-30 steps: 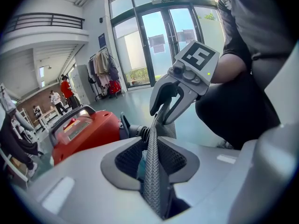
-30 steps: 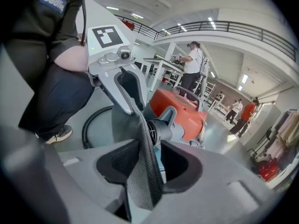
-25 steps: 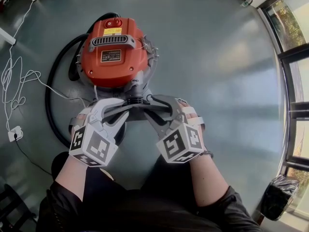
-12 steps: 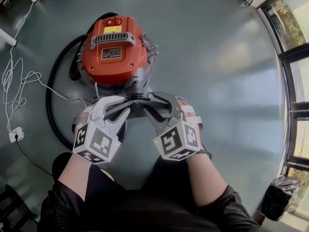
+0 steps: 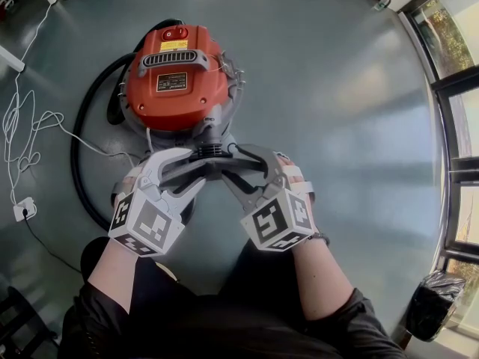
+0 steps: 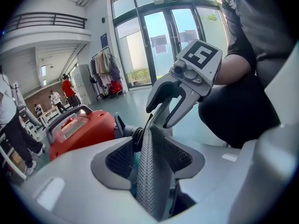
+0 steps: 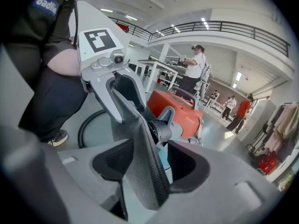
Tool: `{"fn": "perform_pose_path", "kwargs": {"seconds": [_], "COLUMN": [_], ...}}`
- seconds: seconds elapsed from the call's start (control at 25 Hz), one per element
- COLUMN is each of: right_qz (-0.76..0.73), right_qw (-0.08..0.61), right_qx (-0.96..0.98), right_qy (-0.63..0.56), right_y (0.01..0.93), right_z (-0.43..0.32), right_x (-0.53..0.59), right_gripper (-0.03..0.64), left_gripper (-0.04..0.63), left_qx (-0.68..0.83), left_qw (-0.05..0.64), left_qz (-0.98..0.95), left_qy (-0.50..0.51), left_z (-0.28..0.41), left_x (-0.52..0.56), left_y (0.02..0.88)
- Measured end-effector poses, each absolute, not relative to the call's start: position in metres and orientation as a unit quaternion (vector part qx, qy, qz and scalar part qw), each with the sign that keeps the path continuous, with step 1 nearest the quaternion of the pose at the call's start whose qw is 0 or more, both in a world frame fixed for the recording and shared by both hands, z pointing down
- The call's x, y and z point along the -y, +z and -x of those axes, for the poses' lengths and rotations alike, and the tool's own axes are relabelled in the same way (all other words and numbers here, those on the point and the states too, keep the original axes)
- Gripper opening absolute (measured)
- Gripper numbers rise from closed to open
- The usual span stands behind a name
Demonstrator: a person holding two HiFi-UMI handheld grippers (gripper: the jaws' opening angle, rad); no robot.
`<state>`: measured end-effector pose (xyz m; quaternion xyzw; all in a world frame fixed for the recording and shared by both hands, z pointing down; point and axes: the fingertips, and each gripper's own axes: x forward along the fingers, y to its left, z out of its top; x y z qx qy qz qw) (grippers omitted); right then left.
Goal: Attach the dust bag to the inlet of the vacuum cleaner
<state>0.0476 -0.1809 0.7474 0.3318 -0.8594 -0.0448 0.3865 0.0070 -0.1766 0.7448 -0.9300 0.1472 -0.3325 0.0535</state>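
Between both just-opened claws (image 6: pixel 149 158) (image 7: pixel 148 164), dust bag (image 6: pixel 150 183)

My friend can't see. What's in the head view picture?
Looking down, the left claw and right claw meet at a grey dust bag by the inlet of a red vacuum cleaner. Both claws have just been opening, with the bag's cloth inside each.

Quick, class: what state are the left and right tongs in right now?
Left tongs: open, jaws just opening; grey dust bag between them, unclamped.
Right tongs: open, jaws just opening; same bag between them, unclamped.
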Motion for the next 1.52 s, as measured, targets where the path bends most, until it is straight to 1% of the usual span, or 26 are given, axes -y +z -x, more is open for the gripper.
{"fn": "perform_pose_path", "kwargs": {"seconds": [0.44,0.76,0.92,1.08,1.52], "right_qz": [-0.336,-0.339,-0.332,-0.325,-0.318], "right_qw": [0.389,0.404,0.414,0.418,0.426], "right_qx": [0.855,0.846,0.845,0.847,0.847], "right_qy": [-0.067,-0.078,-0.065,-0.049,0.001], "right_y": [0.722,0.700,0.681,0.649,0.534], "right_z": [-0.045,-0.041,-0.037,-0.031,-0.020], "right_x": [0.172,0.163,0.154,0.138,0.088], "right_gripper": [0.222,0.222,0.222,0.222,0.222], "left_gripper": [0.261,0.264,0.264,0.264,0.255], "left_qx": [-0.139,-0.157,-0.166,-0.165,-0.162], "left_qw": [0.063,0.046,0.020,0.026,-0.010], "left_qz": [0.936,0.939,0.944,0.944,0.946], "left_qy": [-0.318,-0.302,-0.285,-0.285,-0.279], "left_z": [-0.003,0.023,0.028,0.032,0.048], "left_x": [0.170,0.165,0.161,0.152,0.105], "left_y": [0.727,0.696,0.668,0.632,0.509]}}
